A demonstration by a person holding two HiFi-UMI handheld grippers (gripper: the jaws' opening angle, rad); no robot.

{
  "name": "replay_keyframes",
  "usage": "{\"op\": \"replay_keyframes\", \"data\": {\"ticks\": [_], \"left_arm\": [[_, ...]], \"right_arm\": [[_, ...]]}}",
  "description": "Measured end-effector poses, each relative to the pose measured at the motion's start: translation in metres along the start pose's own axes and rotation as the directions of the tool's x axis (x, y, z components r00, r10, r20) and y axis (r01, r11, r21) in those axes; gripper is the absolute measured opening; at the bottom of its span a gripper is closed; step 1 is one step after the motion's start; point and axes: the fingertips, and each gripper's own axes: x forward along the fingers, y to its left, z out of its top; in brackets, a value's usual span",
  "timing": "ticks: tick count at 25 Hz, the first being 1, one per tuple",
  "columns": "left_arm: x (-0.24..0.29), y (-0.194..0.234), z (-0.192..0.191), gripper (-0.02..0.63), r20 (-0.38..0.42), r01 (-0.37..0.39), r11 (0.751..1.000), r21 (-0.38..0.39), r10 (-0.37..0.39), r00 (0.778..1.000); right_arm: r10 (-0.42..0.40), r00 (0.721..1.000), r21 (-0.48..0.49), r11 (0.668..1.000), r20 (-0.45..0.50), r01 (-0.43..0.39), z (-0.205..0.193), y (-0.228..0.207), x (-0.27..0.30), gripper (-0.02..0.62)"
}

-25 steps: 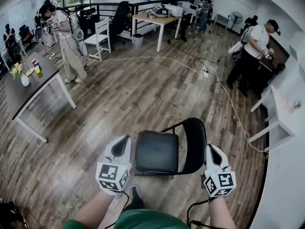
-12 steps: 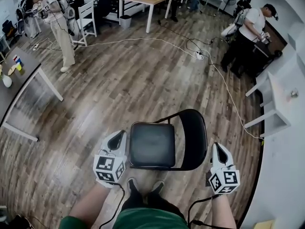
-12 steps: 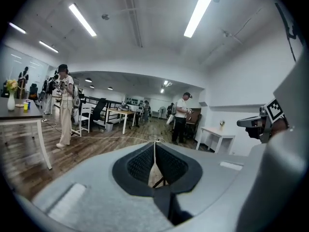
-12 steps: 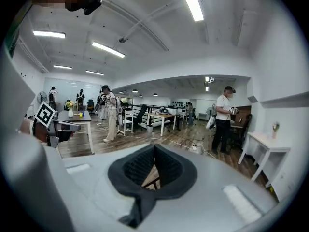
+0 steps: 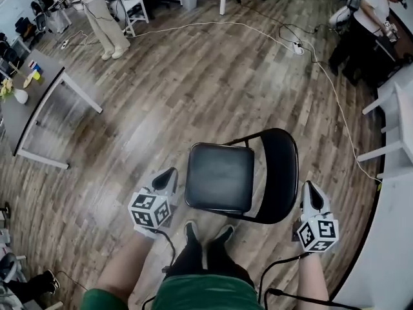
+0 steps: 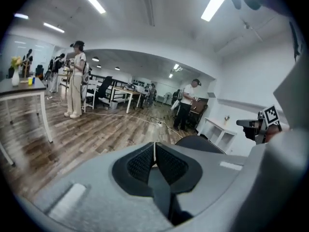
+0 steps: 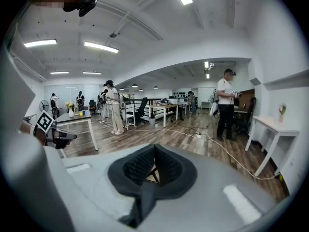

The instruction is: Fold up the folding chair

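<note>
Black padding and a black tube frame mark the folding chair [image 5: 240, 176], which stands fully open on the wooden floor [image 5: 193, 89], just beyond the person's shoes.

Its front-to-back line runs left to right across the scene. The seat [image 5: 219, 176] points left and the backrest [image 5: 281, 170] rises on the right, so the person is at the chair's near flank.

The left gripper [image 5: 170, 173] sits just beside the seat's left front edge, at the near corner. The right gripper [image 5: 310, 187] sits just right of the backrest, on its rear side. The chair lies between the two, with neither touching it as far as the head view lets me judge, since heights are hard to read from above. Both look about equally close.

In the left gripper view the pads [image 6: 145, 161] are pressed together with nothing in them. The right gripper's jaws are likewise closed and empty, with only a sliver of floor showing past them.

Folding probably means bringing seat and back together along that left-right line.
</note>
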Motion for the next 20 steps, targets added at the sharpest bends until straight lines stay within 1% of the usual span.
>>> {"op": "replay_keyframes", "data": {"ticks": [5, 7, 8, 9, 11, 13, 17, 20], "left_arm": [[0.035, 0.009, -0.052, 0.023, -0.08, 0.034, 0.995, -0.099, -0.042, 0.996], [0.05, 0.017, -0.077, 0.054, -0.11, 0.057, 0.987, -0.15, -0.074, 0.991], [0.059, 0.022, -0.089, 0.088, -0.127, 0.071, 0.982, -0.173, -0.093, 0.987], [0.068, 0.029, -0.102, 0.118, -0.145, 0.08, 0.978, -0.192, -0.109, 0.983], [0.086, 0.046, -0.127, 0.149, -0.18, 0.086, 0.973, -0.216, -0.127, 0.976], [0.102, 0.066, -0.152, 0.172, -0.219, 0.085, 0.97, -0.229, -0.136, 0.966], [0.129, 0.102, -0.199, 0.196, -0.304, 0.083, 0.963, -0.255, -0.161, 0.939], [0.146, 0.121, -0.232, 0.221, -0.347, 0.081, 0.953, -0.293, -0.185, 0.92]], "right_arm": [[0.001, 0.999, 0.008, 1.0, -0.049, -0.001, -0.031, -0.026, 0.025, 0.003], [-0.016, 0.997, 0.02, 1.0, -0.069, 0.018, -0.044, -0.033, 0.03, 0.003], [-0.027, 0.996, 0.025, 0.999, -0.079, 0.029, -0.051, -0.036, 0.033, 0.003], [-0.038, 0.995, 0.026, 0.999, -0.089, 0.04, -0.056, -0.037, 0.037, 0.003], [-0.059, 0.993, 0.021, 0.998, -0.107, 0.062, -0.064, -0.037, 0.046, 0.003], [-0.086, 0.989, 0.026, 0.996, -0.123, 0.089, -0.07, -0.035, 0.053, 0.003], [-0.147, 0.974, 0.057, 0.986, -0.173, 0.159, -0.085, -0.025, 0.063, 0.003], [-0.191, 0.964, 0.049, 0.978, -0.185, 0.203, -0.094, -0.023, 0.069, 0.003]]}}
